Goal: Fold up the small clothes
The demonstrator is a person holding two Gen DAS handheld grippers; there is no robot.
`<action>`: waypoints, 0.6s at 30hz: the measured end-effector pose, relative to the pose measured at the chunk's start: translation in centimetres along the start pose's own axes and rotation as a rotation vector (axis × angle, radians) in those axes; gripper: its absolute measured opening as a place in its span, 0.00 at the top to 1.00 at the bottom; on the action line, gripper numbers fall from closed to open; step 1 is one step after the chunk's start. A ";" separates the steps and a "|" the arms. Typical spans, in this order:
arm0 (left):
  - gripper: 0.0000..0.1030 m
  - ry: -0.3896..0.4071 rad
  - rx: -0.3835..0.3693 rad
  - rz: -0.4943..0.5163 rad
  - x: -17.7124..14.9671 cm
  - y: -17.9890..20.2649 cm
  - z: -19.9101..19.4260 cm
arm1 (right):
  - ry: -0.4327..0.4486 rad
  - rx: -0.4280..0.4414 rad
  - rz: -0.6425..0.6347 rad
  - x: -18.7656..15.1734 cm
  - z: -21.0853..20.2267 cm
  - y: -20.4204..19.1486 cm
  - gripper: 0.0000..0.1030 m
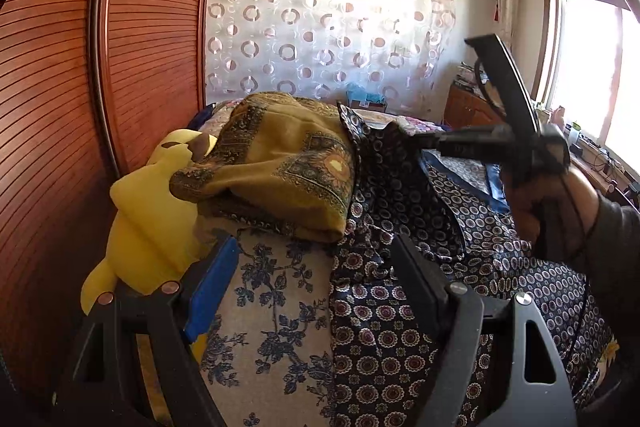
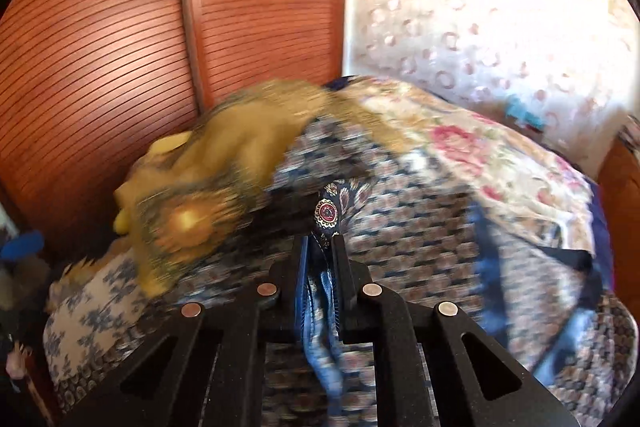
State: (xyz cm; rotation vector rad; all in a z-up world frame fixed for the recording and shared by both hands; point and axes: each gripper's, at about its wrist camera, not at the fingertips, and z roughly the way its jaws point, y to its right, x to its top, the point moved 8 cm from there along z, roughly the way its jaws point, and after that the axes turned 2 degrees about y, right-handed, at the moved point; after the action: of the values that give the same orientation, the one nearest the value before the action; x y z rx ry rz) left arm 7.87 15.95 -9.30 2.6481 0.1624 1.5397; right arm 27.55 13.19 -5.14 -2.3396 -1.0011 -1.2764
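A dark navy garment [image 1: 400, 327] of thin, slippery-looking cloth, printed all over with small round medallions, lies rumpled across the bed [image 1: 272, 307], whose cover is pale with blue flower sprigs. The right gripper [image 2: 320, 241] has its black jaws clenched on a bunched fold of that garment, and the pinched cloth rises from the bed in a soft ridge. The left gripper [image 1: 316, 263] is spread wide with nothing between its fingers; one finger carries a blue pad, the other rests over the garment's edge. Behind lies a folded mustard cloth [image 1: 288, 163] with ornate borders, and a smooth yellow plush toy [image 1: 152, 219] leans beside the ribbed wooden wardrobe [image 1: 60, 87].
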 end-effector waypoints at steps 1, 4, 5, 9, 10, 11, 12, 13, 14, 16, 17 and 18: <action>0.23 -0.006 -0.005 0.001 -0.1 0.2 0.2 | 0.002 -0.021 0.006 0.1 0.0 1.0 0.87; 0.23 -0.022 -0.023 0.015 -0.3 1.0 1.0 | 0.001 -0.060 0.009 0.2 -0.3 2.3 0.44; 0.23 -0.028 -0.027 0.024 -0.4 1.4 1.2 | 0.005 -0.063 0.017 0.0 -0.5 2.6 0.39; 0.23 -0.048 -0.048 0.044 -0.4 2.8 1.7 | 0.002 -0.070 0.037 -1.3 -1.8 3.5 0.35; 0.23 -0.049 -0.056 0.047 -0.4 3.1 1.8 | -0.010 -0.073 0.034 -2.0 -2.0 3.5 0.35; 0.23 -0.050 -0.062 0.050 -0.4 3.4 1.9 | -0.023 -0.075 0.032 -2.5 -3.0 3.7 0.35; 0.23 -0.051 -0.067 0.053 -0.4 3.8 2.0 | -0.043 -0.078 0.029 -3.3 -3.0 3.7 0.35; 0.23 -0.055 -0.071 0.054 -0.4 4.1 2.2 | -0.063 -0.080 0.027 -4.2 -3.0 3.9 0.35; 0.23 -0.057 -0.075 0.054 -0.4 4.4 2.3 | -0.086 -0.081 0.028 -5.2 -2.9 4.3 0.35; 0.23 -0.063 -0.084 0.055 -0.4 5.0 2.6 | -0.120 -0.082 0.033 -6.6 -3.0 4.8 0.35; 0.23 -0.067 -0.088 0.057 -0.5 5.2 2.7 | -0.139 -0.084 0.038 -7.5 -2.8 5.0 0.35; 0.23 -0.072 -0.090 0.062 -0.5 5.5 2.9 | -0.153 -0.083 0.045 -7.7 -2.4 5.3 0.35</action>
State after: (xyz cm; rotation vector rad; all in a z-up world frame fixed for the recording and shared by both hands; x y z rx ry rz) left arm 10.42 10.40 -10.53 2.6564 0.0069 1.4305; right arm 26.97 4.78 -9.77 -2.5410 -0.9508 -1.1578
